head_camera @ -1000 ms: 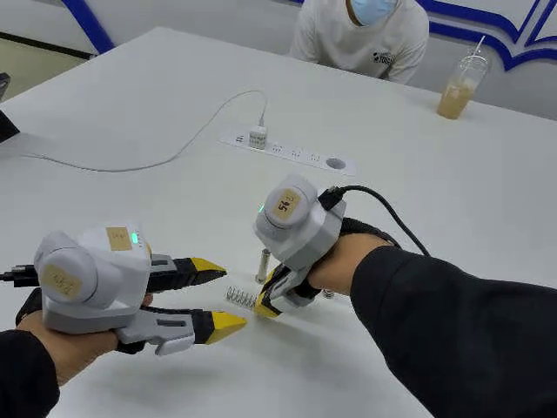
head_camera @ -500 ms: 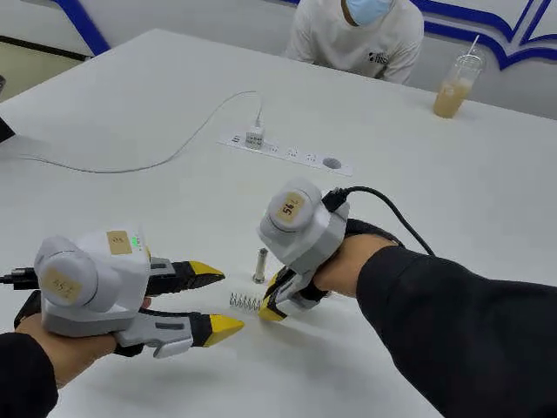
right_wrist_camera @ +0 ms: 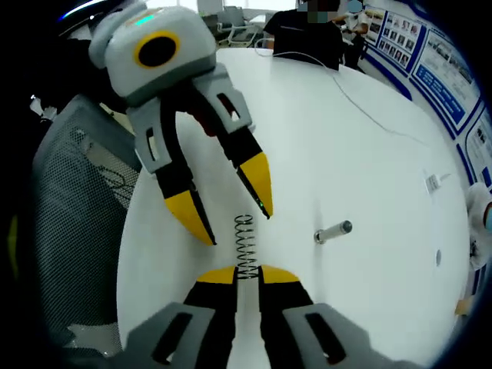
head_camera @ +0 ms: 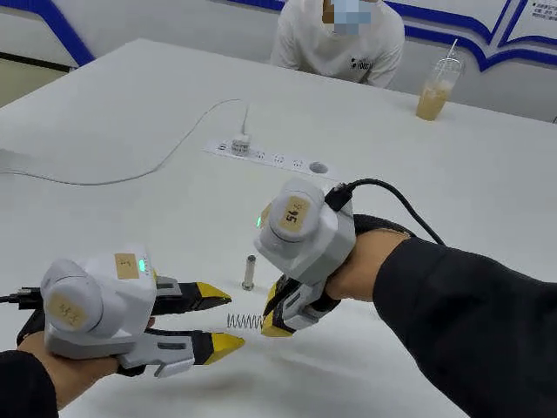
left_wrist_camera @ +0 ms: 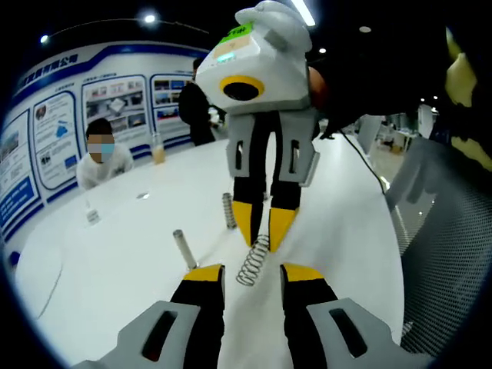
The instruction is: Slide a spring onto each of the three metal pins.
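The left gripper (head_camera: 224,318) is holding its jaws apart, empty. At its 3 o'clock the spring (head_camera: 245,321) is lying level, long axis 9-to-3, and the right gripper (head_camera: 272,323) is clamping its jaws on the 3 o'clock end. The upright pin (head_camera: 249,272) is standing at the spring's 12 o'clock.

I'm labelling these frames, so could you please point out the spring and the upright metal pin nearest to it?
spring (head_camera: 244,321): head view, on its middle coils.
metal pin (head_camera: 249,273): head view, on the middle of its shaft.
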Action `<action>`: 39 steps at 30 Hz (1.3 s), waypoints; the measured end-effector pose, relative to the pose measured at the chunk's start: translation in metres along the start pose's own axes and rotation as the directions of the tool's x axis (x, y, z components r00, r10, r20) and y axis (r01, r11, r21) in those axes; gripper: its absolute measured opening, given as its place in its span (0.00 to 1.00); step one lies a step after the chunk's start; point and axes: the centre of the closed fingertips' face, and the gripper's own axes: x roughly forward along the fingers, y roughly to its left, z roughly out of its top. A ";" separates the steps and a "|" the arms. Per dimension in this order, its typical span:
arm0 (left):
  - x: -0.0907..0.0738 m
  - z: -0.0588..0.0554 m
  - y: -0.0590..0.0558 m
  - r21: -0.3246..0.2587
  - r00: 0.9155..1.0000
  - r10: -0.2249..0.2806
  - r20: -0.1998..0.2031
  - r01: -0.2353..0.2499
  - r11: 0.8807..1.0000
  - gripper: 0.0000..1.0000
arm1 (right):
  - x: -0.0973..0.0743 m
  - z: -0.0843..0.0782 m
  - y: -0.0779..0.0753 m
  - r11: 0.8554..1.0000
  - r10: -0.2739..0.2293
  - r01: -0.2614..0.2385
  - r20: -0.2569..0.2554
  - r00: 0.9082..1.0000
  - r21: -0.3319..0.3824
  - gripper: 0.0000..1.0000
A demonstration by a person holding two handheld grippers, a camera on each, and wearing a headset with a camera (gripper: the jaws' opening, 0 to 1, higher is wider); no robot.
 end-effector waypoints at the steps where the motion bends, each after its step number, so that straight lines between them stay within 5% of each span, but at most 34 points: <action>1: 0.000 0.000 0.000 0.002 1.000 -0.003 0.001 0.003 1.000 0.26 | -0.001 0.000 0.001 1.000 0.002 -0.002 -0.003 1.000 -0.004 0.11; 11: 0.005 0.000 -0.008 0.049 0.999 -0.040 -0.012 0.041 0.998 0.13 | -0.006 -0.004 0.007 1.000 0.008 -0.008 -0.025 1.000 -0.025 0.11; 39: 0.009 0.008 -0.012 0.079 0.999 -0.046 -0.002 0.046 0.996 0.11 | -0.038 0.023 0.010 0.995 -0.036 0.036 0.000 0.999 -0.095 0.11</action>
